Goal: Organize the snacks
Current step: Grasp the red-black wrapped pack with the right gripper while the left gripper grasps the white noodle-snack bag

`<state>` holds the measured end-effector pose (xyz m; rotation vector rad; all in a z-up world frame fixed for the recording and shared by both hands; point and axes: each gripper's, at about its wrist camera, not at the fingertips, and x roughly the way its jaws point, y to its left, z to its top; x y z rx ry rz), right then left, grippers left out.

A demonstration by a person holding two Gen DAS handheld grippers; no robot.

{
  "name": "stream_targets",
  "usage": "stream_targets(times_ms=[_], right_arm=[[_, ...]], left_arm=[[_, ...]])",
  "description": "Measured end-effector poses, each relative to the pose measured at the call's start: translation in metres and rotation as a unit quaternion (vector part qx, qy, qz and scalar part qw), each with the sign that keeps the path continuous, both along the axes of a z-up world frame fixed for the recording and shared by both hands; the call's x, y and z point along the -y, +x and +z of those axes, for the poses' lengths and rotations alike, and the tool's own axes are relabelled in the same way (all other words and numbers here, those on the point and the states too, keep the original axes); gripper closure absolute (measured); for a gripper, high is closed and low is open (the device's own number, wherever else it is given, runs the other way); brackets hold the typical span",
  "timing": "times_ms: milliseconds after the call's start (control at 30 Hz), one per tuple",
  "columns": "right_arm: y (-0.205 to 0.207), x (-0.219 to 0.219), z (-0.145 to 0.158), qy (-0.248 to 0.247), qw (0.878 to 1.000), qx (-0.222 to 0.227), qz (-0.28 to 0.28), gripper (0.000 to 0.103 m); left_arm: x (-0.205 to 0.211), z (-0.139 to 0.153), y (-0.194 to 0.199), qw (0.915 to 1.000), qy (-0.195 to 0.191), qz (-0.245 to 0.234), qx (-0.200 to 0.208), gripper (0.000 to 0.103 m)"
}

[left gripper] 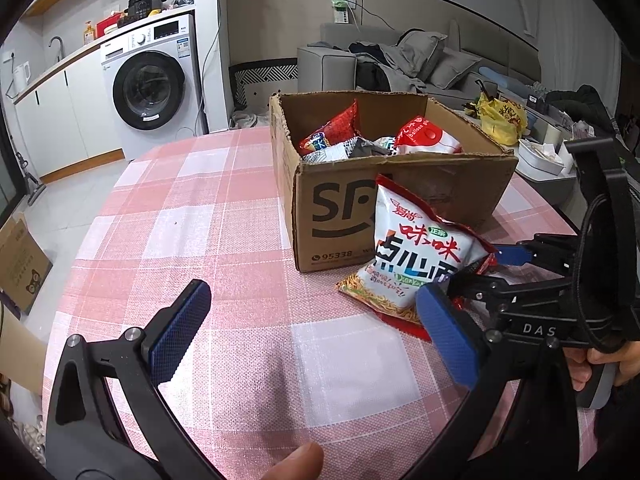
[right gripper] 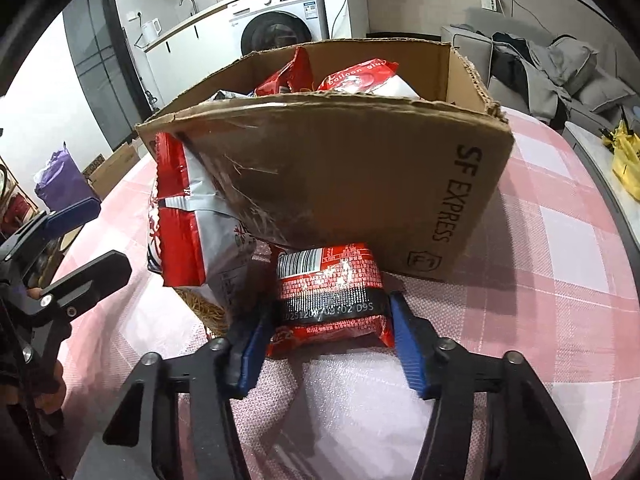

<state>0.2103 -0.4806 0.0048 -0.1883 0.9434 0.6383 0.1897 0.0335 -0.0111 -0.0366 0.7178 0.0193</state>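
Right claw (right gripper: pixel 328 332) clamped on red snack packet (right gripper: pixel 332 284) beside cardboard box (right gripper: pixel 360 184), left claw (left gripper: pixel 316 328) wide open

Open cardboard box (left gripper: pixel 352 216), centre frame, upright, holding several red and white snack packets (left gripper: pixel 428 136). White noodle-snack bag (left gripper: pixel 416 260) leans on its front wall, lower right. Small red packet (right gripper: pixel 332 300), barcode up, lies flat just beside the box.

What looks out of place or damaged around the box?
Two snack bags are outside the cardboard box: a white noodle bag leaning against its front, and a small red packet on the table. The box rim is ragged.
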Motion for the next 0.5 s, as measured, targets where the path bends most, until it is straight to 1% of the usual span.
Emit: stream_targets(times_ms=[333,500], right_arm=[[-0.011,0.009,0.007,0.014,1.0,0.001,0.014,0.054],[-0.019,0.016,0.018,0.025,1.0,0.004,0.018,0.054]], left_arm=[[0.0,-0.001,-0.001,1.0,-0.002,-0.001,0.0,0.001],[0.012,-0.003,0.0,0.9998,0.014,-0.017,-0.001,0.001]])
